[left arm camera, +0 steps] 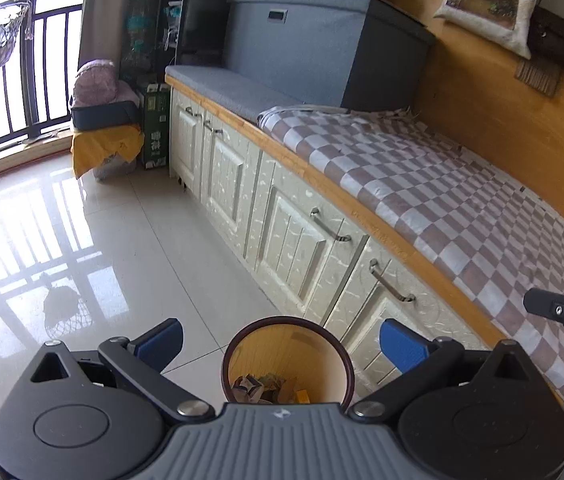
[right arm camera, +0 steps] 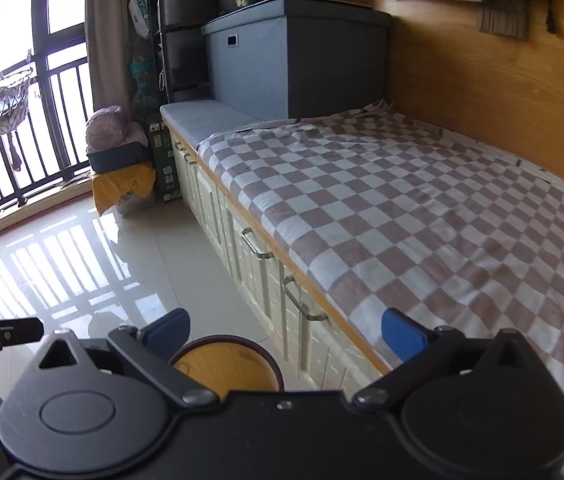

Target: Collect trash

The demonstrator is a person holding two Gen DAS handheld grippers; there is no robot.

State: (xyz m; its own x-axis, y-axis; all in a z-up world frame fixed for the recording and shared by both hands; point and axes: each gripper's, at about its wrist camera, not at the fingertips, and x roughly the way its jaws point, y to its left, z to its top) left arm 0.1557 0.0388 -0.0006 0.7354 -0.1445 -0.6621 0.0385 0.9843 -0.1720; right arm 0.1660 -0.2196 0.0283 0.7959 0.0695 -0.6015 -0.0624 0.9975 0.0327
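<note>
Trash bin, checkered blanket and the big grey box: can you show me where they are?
trash bin (left arm camera: pixel 345 354), left wrist view, on its dark rim.
checkered blanket (right arm camera: pixel 421 216), right wrist view, on its flat middle.
grey box (left arm camera: pixel 321 52), left wrist view, on its front wall.

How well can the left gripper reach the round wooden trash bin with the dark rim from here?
Probably yes. The left gripper is open, holds nothing, and hangs directly above the round wooden trash bin; nothing lies between them. The bin's mouth is uncovered, with scraps inside.
</note>
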